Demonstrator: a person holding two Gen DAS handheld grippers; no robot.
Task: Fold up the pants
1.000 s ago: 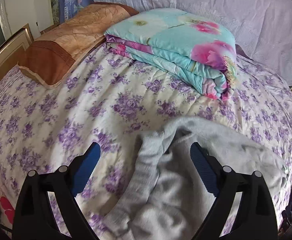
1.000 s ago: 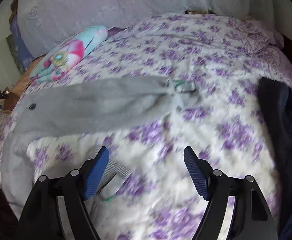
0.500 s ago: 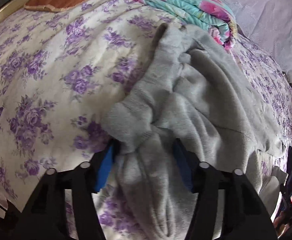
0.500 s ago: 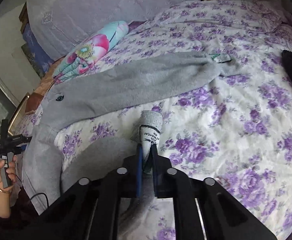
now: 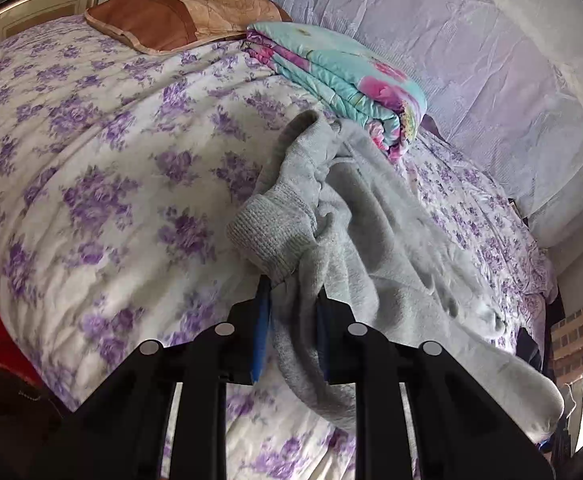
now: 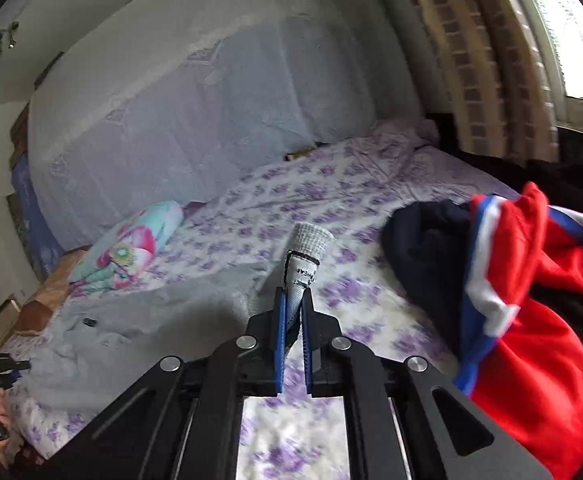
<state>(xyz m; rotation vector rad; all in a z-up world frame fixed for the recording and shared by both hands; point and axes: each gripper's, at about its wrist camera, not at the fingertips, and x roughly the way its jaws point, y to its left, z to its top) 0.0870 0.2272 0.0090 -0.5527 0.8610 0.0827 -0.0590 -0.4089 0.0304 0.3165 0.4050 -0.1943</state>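
The grey fleece pants (image 5: 371, 216) are lying across a purple-flowered bedspread (image 5: 103, 168), soft and rumpled rather than flat. In the left wrist view the ribbed waistband (image 5: 275, 232) is bunching up into a thick roll near the front, with the fabric below it sagging in loose folds and one leg trailing off to the right. In the right wrist view a ribbed cuff (image 6: 309, 240) with a printed label (image 6: 303, 276) is standing upright, lifted off the bed, while the rest of the pants is spreading out low on the left.
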